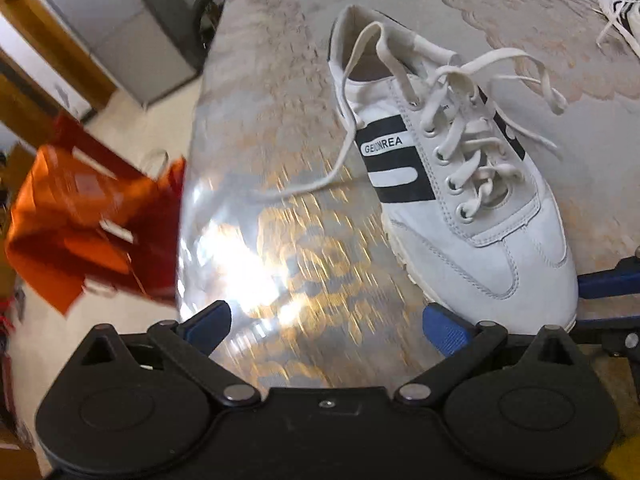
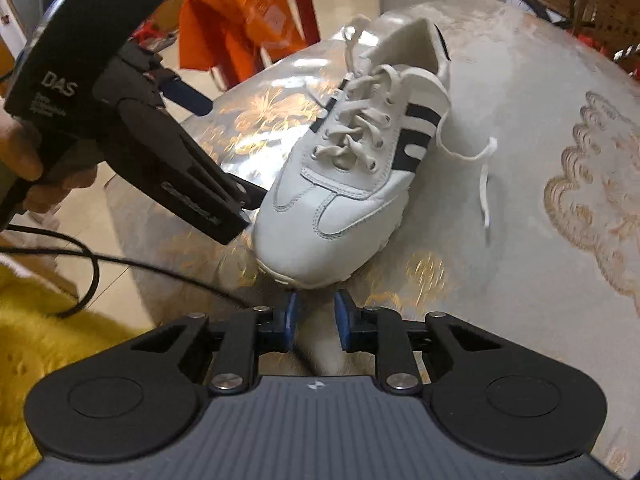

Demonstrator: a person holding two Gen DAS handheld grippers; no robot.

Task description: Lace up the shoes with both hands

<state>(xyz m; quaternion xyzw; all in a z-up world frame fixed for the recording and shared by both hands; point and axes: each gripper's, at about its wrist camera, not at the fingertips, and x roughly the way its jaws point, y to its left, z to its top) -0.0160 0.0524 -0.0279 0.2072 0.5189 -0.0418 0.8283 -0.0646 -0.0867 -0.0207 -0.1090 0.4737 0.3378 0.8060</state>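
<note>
A white sneaker (image 1: 460, 208) (image 2: 352, 184) with dark side stripes stands on the glossy patterned table (image 1: 280, 128) (image 2: 520, 240), laced loosely through its eyelets. One loose lace end (image 1: 316, 188) trails over the table on the shoe's left. The other lace end (image 1: 536, 80) (image 2: 485, 184) curls off to its right. My left gripper (image 1: 326, 324) is wide open over bare table just left of the toe, with nothing between its fingers; the right wrist view shows it (image 2: 230, 152) beside the toe, held by a hand. My right gripper (image 2: 318, 316) sits just in front of the toe, pads a narrow gap apart, holding nothing.
An orange bag (image 1: 80, 220) (image 2: 236, 28) hangs on a red chair past the table's edge. A second black-and-white shoe (image 1: 620, 4) lies at the far corner. A black cable (image 2: 92, 276) runs over the near table edge beside yellow fabric (image 2: 40, 320). A grey cabinet (image 1: 120, 28) stands behind.
</note>
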